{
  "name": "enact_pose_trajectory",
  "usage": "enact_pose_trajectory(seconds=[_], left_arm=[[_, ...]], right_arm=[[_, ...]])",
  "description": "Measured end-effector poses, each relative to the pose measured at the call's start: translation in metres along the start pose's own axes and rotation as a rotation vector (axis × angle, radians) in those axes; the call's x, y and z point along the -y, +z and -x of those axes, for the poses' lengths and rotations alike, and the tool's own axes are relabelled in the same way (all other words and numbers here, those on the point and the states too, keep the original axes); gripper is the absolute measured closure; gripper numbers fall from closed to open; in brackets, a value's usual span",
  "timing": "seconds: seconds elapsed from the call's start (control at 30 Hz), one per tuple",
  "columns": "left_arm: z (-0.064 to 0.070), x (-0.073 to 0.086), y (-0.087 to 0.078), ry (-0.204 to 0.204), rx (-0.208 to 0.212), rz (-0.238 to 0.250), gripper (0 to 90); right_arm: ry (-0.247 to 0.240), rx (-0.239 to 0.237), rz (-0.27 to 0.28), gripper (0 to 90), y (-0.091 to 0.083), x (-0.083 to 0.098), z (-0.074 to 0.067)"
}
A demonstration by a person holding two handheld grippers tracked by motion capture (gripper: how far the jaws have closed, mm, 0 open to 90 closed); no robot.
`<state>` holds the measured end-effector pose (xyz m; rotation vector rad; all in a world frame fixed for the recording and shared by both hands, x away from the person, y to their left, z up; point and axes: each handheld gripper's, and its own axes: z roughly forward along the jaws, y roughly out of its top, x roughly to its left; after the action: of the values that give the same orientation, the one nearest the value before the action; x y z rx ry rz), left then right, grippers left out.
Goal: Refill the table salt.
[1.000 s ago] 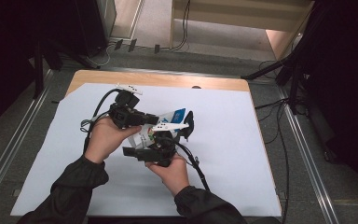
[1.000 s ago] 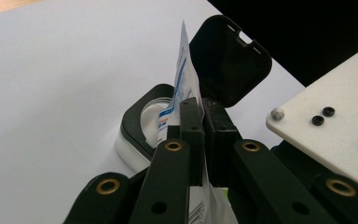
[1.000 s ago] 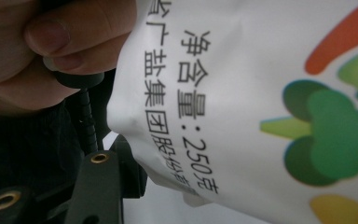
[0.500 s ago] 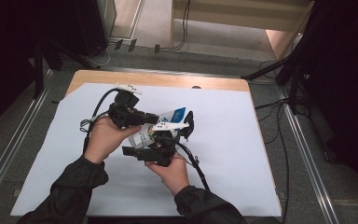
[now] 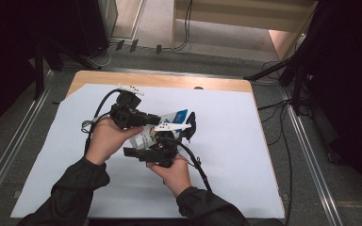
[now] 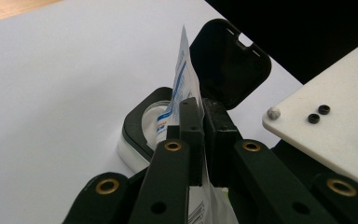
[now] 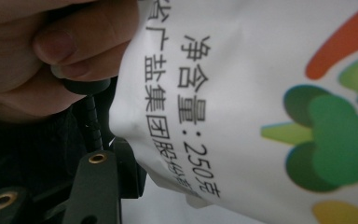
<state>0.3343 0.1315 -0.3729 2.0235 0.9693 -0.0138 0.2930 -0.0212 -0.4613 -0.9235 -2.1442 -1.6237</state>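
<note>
Left gripper [image 6: 200, 140] is clamping the top edge of a white printed bag [image 6: 182, 74], holding it above an open black-lidded box [image 6: 142, 128] on the sheet [image 5: 264, 141]. Right gripper [image 5: 158, 153] is sitting beneath the bag; jaw state indeterminate.

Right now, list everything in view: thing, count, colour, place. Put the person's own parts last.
Pouch: one, white with blue and green print, held over the sheet between both grippers.
Container: one, black hinged lid open, white base, on the sheet behind the pouch.
Sheet: one, white, covering the table.
Table: one, wooden, far edge showing.
Left gripper: black, shut on the pouch's edge.
Right gripper: black, under the pouch.
Hands: two, dark sleeves.
</note>
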Motion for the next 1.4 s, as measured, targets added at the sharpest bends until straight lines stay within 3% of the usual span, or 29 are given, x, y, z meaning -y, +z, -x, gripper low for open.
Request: enact_pose_trajectory(seconds=[0.53,0.8,0.97,1.4], left_arm=[[-0.001,0.002,0.0,0.005,-0.009,-0.004,88.4],[-0.009,0.009,0.0,-0.015,0.022,-0.022,87.6],[-0.009,0.011,0.0,-0.017,0.014,-0.034,87.5],[-0.003,0.006,-0.001,0.008,0.011,0.008,87.5]], right_arm=[[-0.018,0.008,-0.011,48.1,0.002,0.0,0.001],[-0.047,0.033,-0.037,49.7,0.007,0.006,0.003],[-0.047,0.041,-0.045,49.9,0.01,0.008,0.006],[-0.019,0.005,-0.005,49.5,0.003,0.002,0.002]])
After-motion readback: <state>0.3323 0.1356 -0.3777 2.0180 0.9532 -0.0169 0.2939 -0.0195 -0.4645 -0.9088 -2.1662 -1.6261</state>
